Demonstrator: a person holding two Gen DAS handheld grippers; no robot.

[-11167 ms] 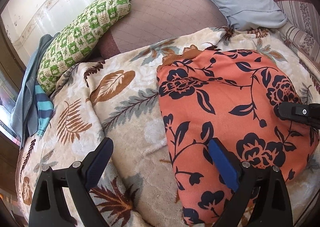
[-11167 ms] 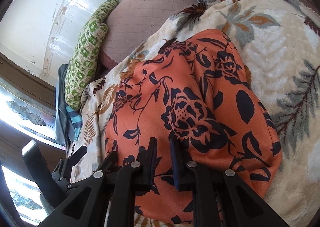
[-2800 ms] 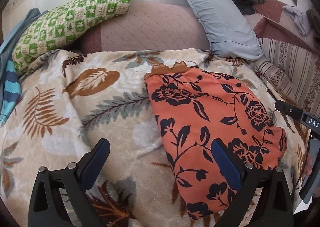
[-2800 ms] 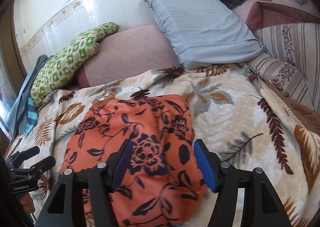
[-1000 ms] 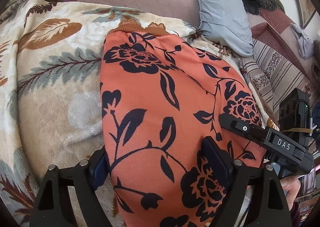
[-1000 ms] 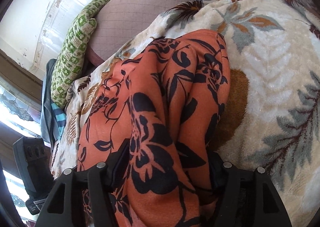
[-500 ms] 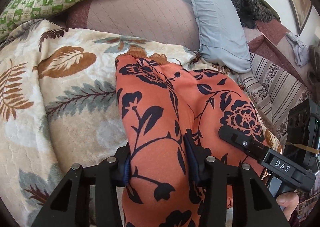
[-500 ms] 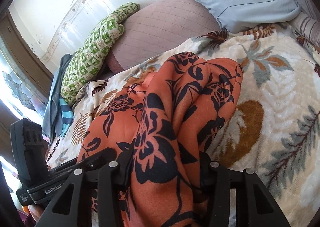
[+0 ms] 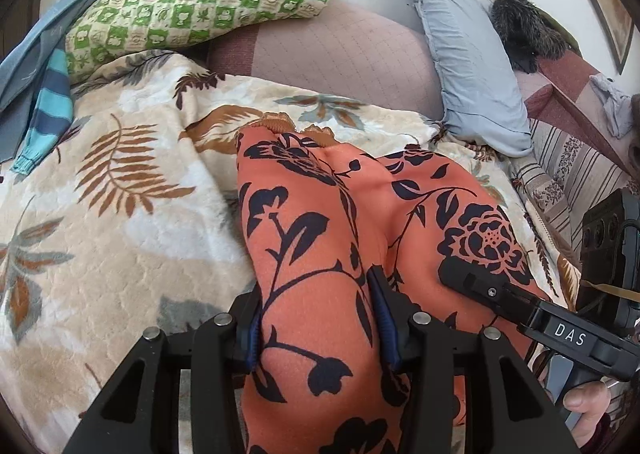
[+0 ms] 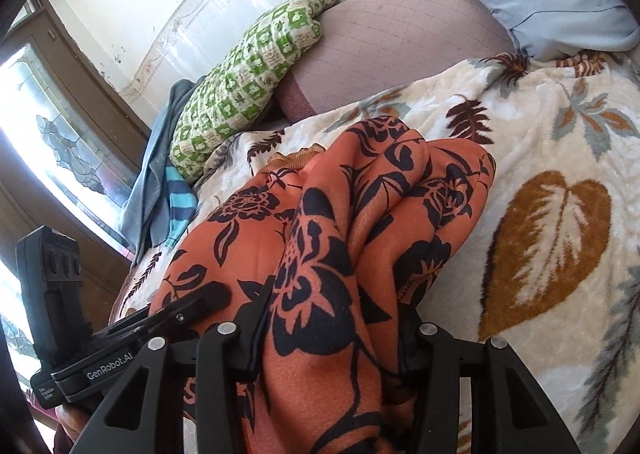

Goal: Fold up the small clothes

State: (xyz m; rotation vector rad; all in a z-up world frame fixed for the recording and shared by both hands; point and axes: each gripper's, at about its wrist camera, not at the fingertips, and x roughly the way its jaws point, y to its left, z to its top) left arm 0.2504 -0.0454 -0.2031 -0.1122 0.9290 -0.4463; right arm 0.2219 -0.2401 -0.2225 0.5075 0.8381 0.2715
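An orange garment with dark navy flowers (image 9: 328,214) lies on a leaf-patterned blanket (image 9: 120,194), its near end gathered into thick bunches and lifted. My left gripper (image 9: 318,318) is shut on one bunch, the blue pads pressing both sides. My right gripper (image 10: 332,328) is shut on the other bunch of the garment (image 10: 360,214). Each gripper shows in the other's view: the right gripper (image 9: 500,294) at the lower right, the left gripper (image 10: 192,306) at the lower left. The garment's far ribbed hem (image 9: 280,122) still rests on the blanket.
A green checked pillow (image 9: 192,6), a pink quilted cushion (image 9: 340,54) and a pale blue pillow (image 9: 468,66) line the wall. Blue and striped clothes (image 9: 44,94) lie at the left edge. A striped sofa arm (image 9: 572,158) is at the right. A window (image 10: 48,134) is left.
Both grippers closed on the near end of the orange garment and lifted it, pulling it up and back from the blanket so it now hangs in bunched folds.
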